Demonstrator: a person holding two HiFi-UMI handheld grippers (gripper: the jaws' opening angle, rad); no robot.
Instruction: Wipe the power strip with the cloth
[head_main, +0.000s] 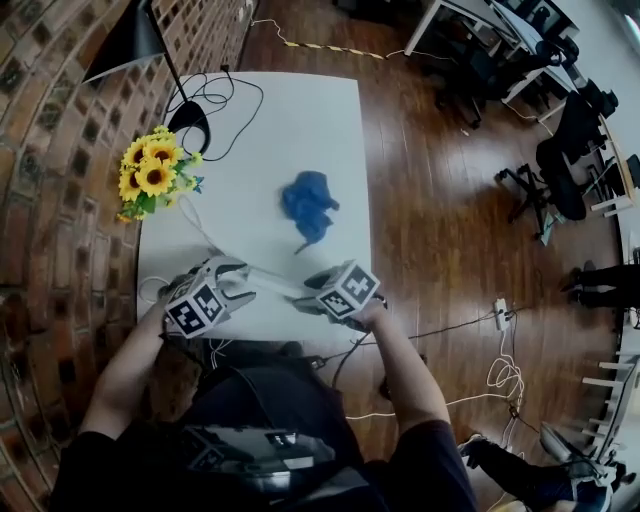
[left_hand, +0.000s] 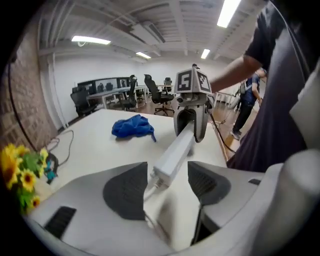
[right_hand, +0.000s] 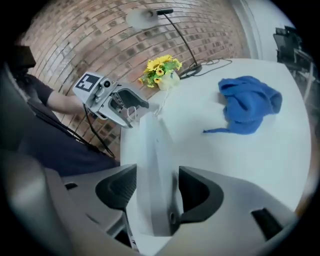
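A white power strip (head_main: 272, 282) lies along the near edge of the white table (head_main: 300, 120), between my two grippers. My right gripper (head_main: 306, 300) is shut on one end of the power strip (right_hand: 152, 160), with both pads against its sides. The strip's corded end (left_hand: 172, 152) reaches between the jaws of my left gripper (left_hand: 167, 182), which stands open with gaps at the pads. The blue cloth (head_main: 308, 205) is crumpled at the table's middle, apart from both grippers. In the left gripper view the right gripper (left_hand: 192, 131) shows at the strip's far end.
Sunflowers (head_main: 150, 175) stand at the table's left edge beside a black lamp base (head_main: 190, 125) with a looping black cable (head_main: 225, 100). The strip's white cord (head_main: 200, 230) runs toward the flowers. A brick wall is on the left; office chairs and desks stand beyond on the wooden floor.
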